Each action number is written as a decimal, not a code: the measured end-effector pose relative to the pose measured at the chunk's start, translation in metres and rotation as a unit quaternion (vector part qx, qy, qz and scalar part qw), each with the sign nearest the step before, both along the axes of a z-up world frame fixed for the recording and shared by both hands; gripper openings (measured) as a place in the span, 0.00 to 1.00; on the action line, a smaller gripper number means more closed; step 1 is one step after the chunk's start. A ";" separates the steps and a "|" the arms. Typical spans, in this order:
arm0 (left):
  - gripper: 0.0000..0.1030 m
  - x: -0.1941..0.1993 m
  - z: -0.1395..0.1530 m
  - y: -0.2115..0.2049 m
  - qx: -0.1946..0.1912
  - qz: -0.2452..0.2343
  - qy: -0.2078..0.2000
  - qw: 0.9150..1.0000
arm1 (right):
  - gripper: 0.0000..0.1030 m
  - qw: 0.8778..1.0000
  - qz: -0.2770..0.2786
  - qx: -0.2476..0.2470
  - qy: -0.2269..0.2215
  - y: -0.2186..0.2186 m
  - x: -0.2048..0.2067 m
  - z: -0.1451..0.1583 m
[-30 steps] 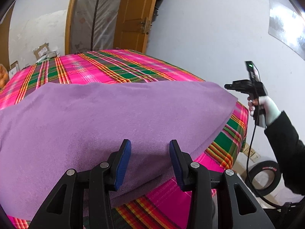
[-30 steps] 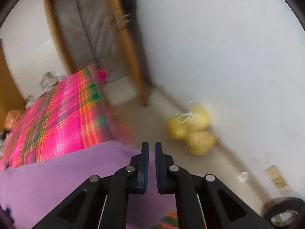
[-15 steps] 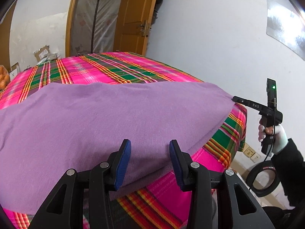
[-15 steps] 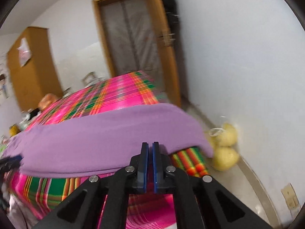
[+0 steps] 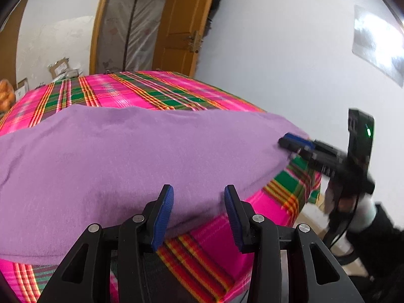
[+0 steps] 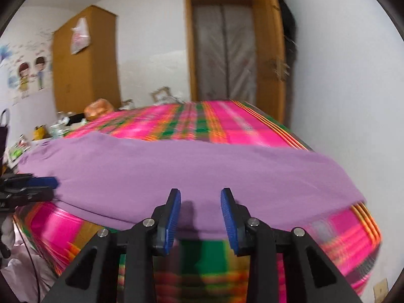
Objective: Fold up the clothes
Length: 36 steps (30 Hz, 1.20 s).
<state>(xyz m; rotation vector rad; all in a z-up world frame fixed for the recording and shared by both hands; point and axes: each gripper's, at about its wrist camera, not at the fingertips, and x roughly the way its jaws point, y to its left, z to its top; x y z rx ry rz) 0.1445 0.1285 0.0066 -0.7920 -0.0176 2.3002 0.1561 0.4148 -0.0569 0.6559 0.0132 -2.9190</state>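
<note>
a: what is the room like?
b: white walls (image 6: 341, 80), and a bed under a pink, green and orange plaid cover (image 5: 141, 93).
a: any door?
b: a wooden door frame (image 6: 189, 50) hung with clear plastic sheeting (image 6: 224, 53), its door (image 5: 181, 32) swung open against the wall.
a: other furniture?
b: a tall wooden wardrobe (image 6: 85, 63), cartoon stickers (image 6: 30, 75) on the wall beside it, cardboard boxes (image 5: 60, 69) behind the bed.
</note>
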 end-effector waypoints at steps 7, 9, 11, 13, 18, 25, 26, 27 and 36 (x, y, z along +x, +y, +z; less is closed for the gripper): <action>0.41 -0.006 -0.005 -0.006 -0.009 0.020 0.008 1.000 | 0.38 1.000 0.015 -0.011 0.016 -0.033 0.000 -0.014; 0.41 0.000 -0.007 -0.003 -0.021 0.022 0.023 0.999 | 0.38 1.000 0.020 -0.017 0.016 -0.033 0.006 -0.013; 0.41 0.005 -0.009 0.000 -0.029 0.026 0.035 0.999 | 0.38 0.999 0.025 -0.022 0.017 -0.032 0.013 -0.012; 0.41 0.008 -0.010 -0.001 -0.029 0.028 0.039 0.998 | 0.38 0.999 0.028 -0.023 0.017 -0.033 0.018 -0.011; 0.43 0.011 -0.010 -0.004 -0.033 0.018 0.042 0.998 | 0.38 1.000 0.017 -0.017 0.020 -0.028 0.012 -0.001; 0.43 0.018 -0.011 -0.004 -0.057 0.004 0.063 0.996 | 0.38 1.000 0.013 -0.014 0.008 -0.025 0.000 0.010; 0.43 0.015 -0.008 -0.008 -0.048 0.001 0.047 0.998 | 0.38 1.000 0.013 -0.007 -0.004 -0.027 0.000 0.013; 0.43 0.011 -0.005 -0.013 -0.043 0.000 0.034 0.998 | 0.38 1.000 0.014 0.001 -0.016 -0.029 -0.004 0.016; 0.43 -0.035 0.024 -0.078 -0.068 0.110 0.023 0.991 | 0.39 0.992 0.089 -0.044 -0.082 -0.053 -0.035 0.053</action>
